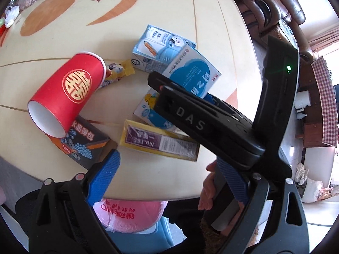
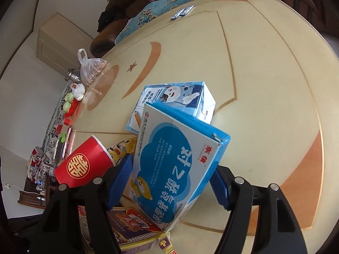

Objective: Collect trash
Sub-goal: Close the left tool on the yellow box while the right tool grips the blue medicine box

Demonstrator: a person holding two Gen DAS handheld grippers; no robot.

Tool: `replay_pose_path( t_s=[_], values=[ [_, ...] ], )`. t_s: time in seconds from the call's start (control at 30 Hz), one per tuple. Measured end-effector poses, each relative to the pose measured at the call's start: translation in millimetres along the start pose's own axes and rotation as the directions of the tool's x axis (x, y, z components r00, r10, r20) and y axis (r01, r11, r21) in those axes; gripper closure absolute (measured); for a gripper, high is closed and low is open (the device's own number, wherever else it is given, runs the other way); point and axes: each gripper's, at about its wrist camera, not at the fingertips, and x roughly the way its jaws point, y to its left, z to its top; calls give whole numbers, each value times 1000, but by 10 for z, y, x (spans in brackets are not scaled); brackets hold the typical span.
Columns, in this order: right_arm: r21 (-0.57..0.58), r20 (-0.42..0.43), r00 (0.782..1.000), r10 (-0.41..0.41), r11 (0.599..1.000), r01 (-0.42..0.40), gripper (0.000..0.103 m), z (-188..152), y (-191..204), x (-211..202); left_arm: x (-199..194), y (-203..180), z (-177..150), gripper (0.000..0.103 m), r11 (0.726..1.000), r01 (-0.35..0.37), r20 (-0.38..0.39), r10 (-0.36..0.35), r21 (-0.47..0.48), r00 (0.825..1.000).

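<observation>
Likely home living room: leather sofa [image 2: 118,21], inlaid dining table [image 2: 264,74].

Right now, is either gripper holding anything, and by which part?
The right gripper has the blue box between its pads, across its two side edges near the lower end. The left gripper is open and holds nothing.

red cup [image 1: 67,93] with gold emblem; blue-and-white box [image 2: 175,169]; cream table [image 1: 169,10] with orange crescent inlay
</observation>
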Motion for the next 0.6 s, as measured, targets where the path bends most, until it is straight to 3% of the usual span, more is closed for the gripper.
replay_pose_path(
  t_s=[0.23, 0.5, 0.6],
  values=[
    [25, -1, 999, 51, 998, -50, 38, 7, -71, -4, 17, -113, -9, 12, 997, 10, 74, -16, 79, 997],
    [59, -20, 992, 123, 991, -122, 60, 3, -109, 35, 108, -96, 87, 11, 980, 21, 72, -36, 195, 997],
    [91, -25, 986, 167, 982, -164, 60, 16, -196, 51, 200, -27, 143, 8, 971, 95, 54, -109, 220, 993]
  ],
)
